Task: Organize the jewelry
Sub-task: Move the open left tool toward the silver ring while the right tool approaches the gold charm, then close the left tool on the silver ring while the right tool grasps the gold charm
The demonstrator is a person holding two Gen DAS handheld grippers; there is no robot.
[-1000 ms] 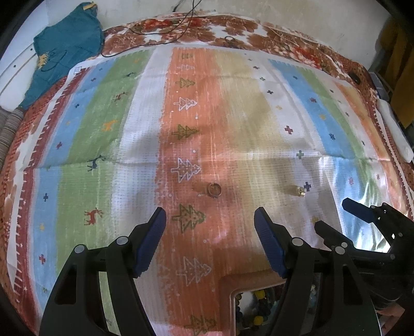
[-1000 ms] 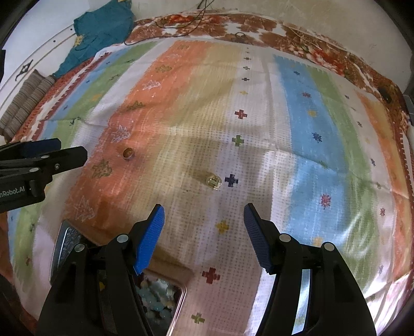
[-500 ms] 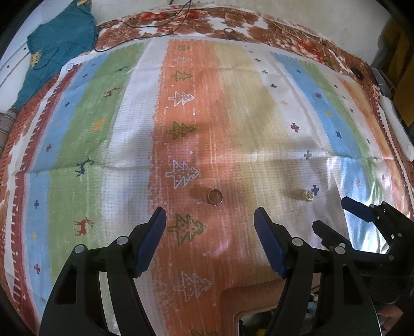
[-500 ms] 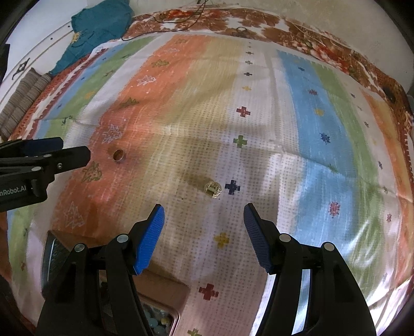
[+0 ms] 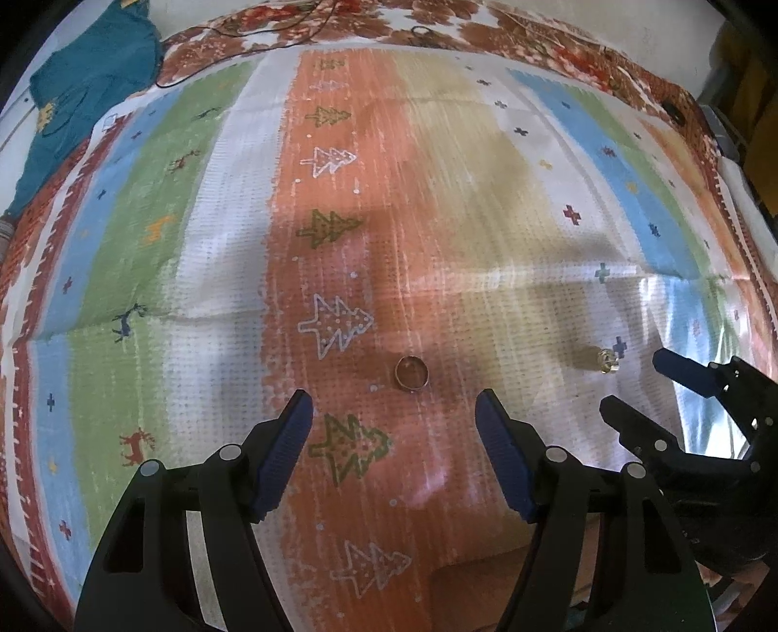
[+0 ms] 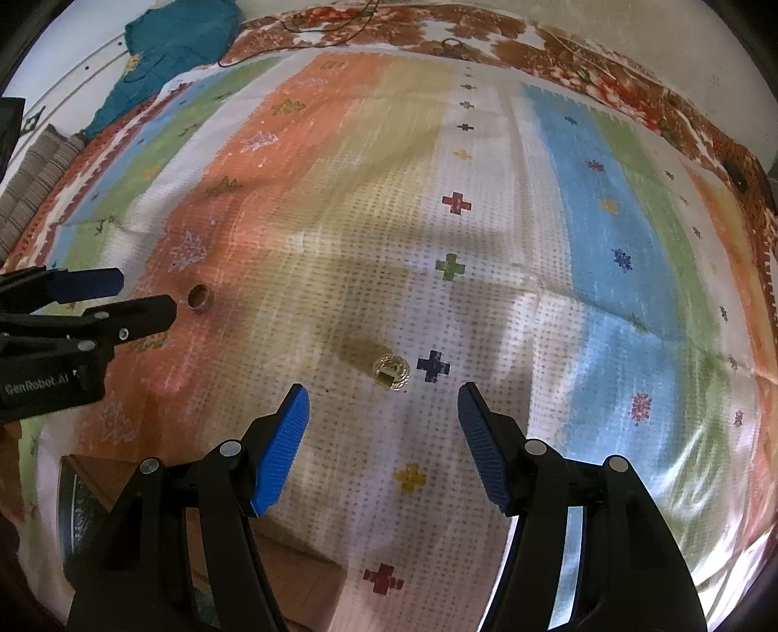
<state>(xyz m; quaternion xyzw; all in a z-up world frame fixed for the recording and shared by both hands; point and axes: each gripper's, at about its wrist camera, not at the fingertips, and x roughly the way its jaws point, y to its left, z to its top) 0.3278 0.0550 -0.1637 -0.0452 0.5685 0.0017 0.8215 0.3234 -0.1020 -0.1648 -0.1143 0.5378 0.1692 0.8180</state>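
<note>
A plain copper-coloured ring [image 5: 411, 373] lies on the orange stripe of a striped cloth [image 5: 146, 243]. My left gripper [image 5: 394, 403] hovers just short of it. Its jaws are closing, with nothing between the blue pads. A gold ornate ring [image 6: 391, 372] rests beside a dark blue cross. My right gripper [image 6: 383, 394] stands open just before it, empty. The right wrist view shows the left gripper [image 6: 146, 294] beside the plain ring [image 6: 200, 297]. The left wrist view shows the right gripper [image 5: 632, 381] near the gold ring [image 5: 607, 360].
A wooden jewelry box [image 6: 97, 481] sits at the near edge under the grippers, its corner [image 5: 486, 564] showing in the left wrist view. A teal garment [image 5: 87, 82] and a black cable [image 5: 272, 41] lie at the far side. Folded fabric [image 6: 34, 175] lies at the left.
Both grippers have sunk toward the cloth and edged forward, so each ring now lies close to its fingertips. The box has slipped nearly out of view below.
</note>
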